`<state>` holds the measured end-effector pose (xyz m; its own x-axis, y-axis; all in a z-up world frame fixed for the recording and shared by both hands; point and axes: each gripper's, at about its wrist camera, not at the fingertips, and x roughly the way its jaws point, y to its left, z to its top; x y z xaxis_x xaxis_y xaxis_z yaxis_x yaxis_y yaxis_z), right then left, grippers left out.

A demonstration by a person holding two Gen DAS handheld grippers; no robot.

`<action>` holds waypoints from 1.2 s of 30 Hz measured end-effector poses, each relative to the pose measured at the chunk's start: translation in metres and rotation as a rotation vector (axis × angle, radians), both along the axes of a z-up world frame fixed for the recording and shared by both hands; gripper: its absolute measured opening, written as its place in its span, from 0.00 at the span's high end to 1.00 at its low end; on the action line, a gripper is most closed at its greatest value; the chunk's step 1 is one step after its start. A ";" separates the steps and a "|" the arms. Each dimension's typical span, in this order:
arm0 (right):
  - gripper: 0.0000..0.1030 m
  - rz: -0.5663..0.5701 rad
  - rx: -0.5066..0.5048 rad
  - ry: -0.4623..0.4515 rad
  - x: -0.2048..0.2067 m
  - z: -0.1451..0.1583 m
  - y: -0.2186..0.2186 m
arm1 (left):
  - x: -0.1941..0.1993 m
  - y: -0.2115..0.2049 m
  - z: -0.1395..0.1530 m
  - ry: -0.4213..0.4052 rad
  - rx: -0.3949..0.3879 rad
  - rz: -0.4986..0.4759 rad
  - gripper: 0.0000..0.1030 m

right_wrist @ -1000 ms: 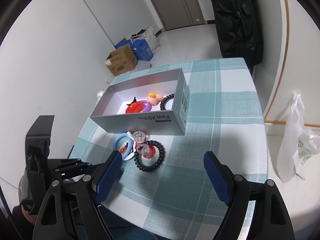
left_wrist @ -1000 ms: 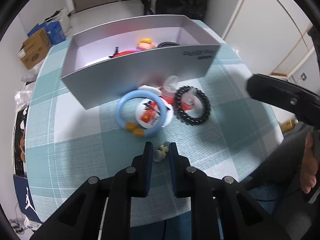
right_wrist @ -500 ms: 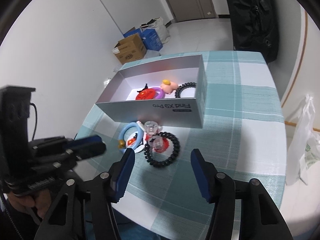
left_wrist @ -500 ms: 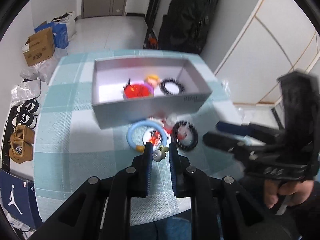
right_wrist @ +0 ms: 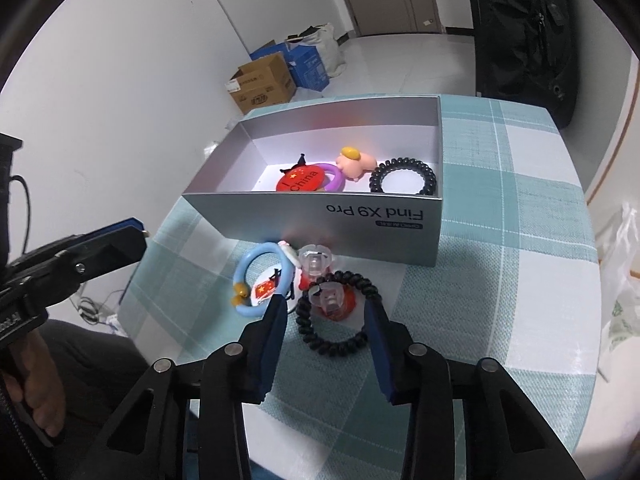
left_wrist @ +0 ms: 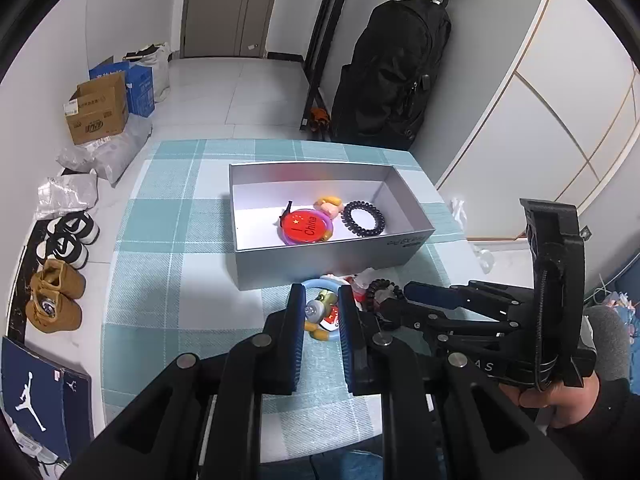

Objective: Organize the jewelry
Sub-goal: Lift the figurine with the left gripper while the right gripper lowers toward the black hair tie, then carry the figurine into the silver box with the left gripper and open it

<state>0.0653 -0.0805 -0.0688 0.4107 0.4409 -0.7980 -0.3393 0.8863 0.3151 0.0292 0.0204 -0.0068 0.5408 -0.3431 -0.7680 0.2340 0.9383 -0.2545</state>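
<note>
While the left tongs [left_wrist: 319,312] pinch a small charm [left_wrist: 318,307] above the checked worktop [left_wrist: 160,280], right tongs [right_wrist: 326,318] just closing, not yet gripping, around a black coil hair tie [right_wrist: 338,312] lying before the silver box [right_wrist: 340,216], second coil tie [right_wrist: 403,176] inside.

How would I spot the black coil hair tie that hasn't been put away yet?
Find the grey box on the checked tablecloth. On the cloth just in front of its printed side lies a black coil hair tie ringed around a red and clear trinket. Its twin lies inside the box; this one lies outside, beside a blue ring.
</note>
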 end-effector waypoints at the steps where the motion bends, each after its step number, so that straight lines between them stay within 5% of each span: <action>1: 0.64 -0.004 -0.007 -0.006 0.001 0.000 0.001 | 0.001 0.000 0.000 0.000 0.006 0.000 0.89; 9: 0.82 0.005 -0.035 -0.003 0.008 -0.003 0.013 | 0.003 0.006 0.000 -0.001 0.010 0.008 0.89; 18: 0.83 -0.008 -0.022 -0.016 0.008 0.002 0.011 | 0.007 0.013 -0.001 0.026 -0.045 0.031 0.89; 36: 0.82 -0.022 0.085 -0.083 -0.002 0.033 -0.006 | 0.016 0.005 0.005 -0.015 -0.003 0.065 0.89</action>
